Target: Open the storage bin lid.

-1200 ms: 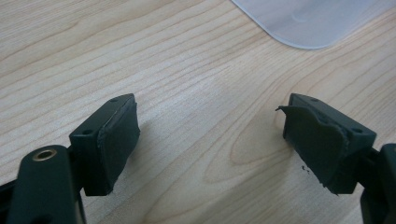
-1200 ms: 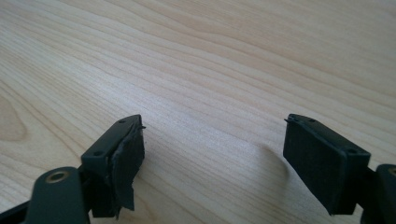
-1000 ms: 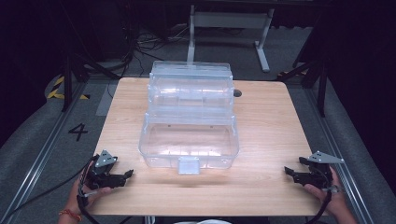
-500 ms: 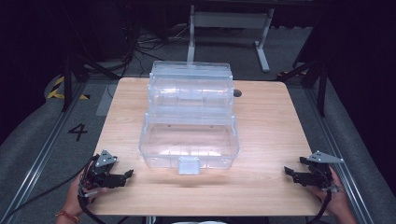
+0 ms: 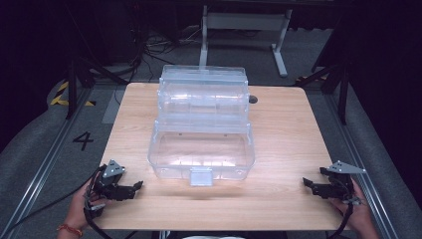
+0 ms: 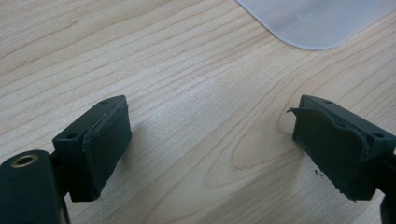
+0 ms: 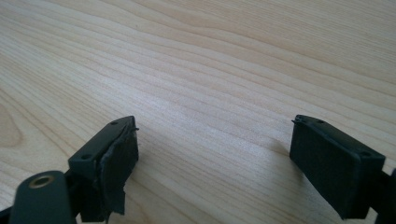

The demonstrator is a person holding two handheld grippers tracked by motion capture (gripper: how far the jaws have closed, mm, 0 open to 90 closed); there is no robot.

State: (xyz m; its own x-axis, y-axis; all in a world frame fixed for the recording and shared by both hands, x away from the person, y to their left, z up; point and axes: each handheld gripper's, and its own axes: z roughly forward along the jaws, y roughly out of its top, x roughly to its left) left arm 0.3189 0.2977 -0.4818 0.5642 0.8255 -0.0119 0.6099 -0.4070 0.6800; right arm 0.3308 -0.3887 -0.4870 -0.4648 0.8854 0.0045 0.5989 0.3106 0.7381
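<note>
Since a second ago, my left gripper [image 5: 133,188] has slid slightly toward the near table [image 5: 283,129] edge; the right gripper [image 5: 309,185] barely shifted. Both jaw pairs stand wide apart, empty, over bare wood. The clear plastic box [image 5: 201,129] sits mid-table between them, lid up, latch facing me.

Clear plastic box [image 5: 201,134] with open lid, centred on a light wooden table [image 5: 283,124]. Beyond the table's far edge, a white metal frame [image 5: 244,25] stands on grey floor; a painted numeral 4 [image 5: 82,140] marks the floor at left.
</note>
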